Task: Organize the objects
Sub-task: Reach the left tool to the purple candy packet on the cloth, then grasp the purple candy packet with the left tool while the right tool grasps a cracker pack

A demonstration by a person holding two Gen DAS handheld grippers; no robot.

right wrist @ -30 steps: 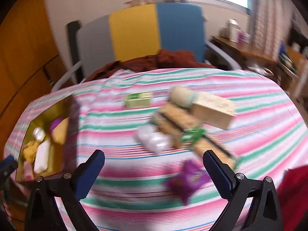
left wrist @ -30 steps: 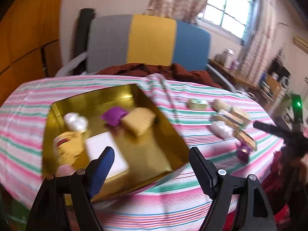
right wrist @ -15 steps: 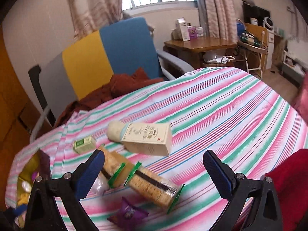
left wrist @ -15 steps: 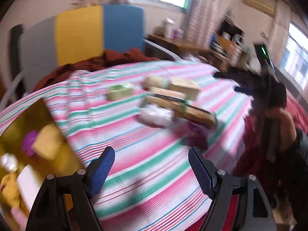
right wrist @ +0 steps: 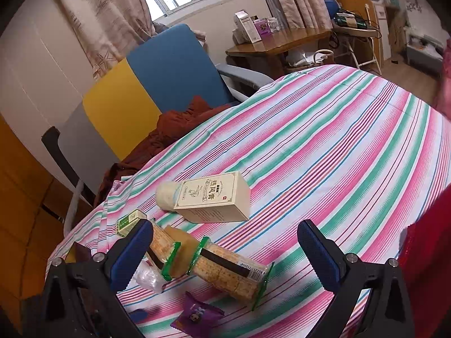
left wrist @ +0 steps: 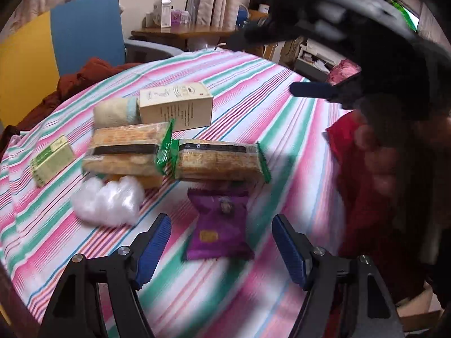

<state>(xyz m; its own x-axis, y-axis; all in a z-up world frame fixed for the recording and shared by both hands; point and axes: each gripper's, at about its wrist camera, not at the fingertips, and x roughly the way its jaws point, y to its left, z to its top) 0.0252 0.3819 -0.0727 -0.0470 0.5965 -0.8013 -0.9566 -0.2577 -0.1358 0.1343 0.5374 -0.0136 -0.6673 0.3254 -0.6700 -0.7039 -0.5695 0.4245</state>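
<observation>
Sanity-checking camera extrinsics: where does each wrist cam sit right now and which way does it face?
Left wrist: on the left gripper, low over the striped tablecloth, aimed at the purple snack packet between its open fingers; the right gripper and holding hand show upper right.
Right wrist: on the right gripper, higher, facing the cream box and chair; only its own open fingers show.
Shared: purple packet, cream box, cracker packs, green box.
</observation>
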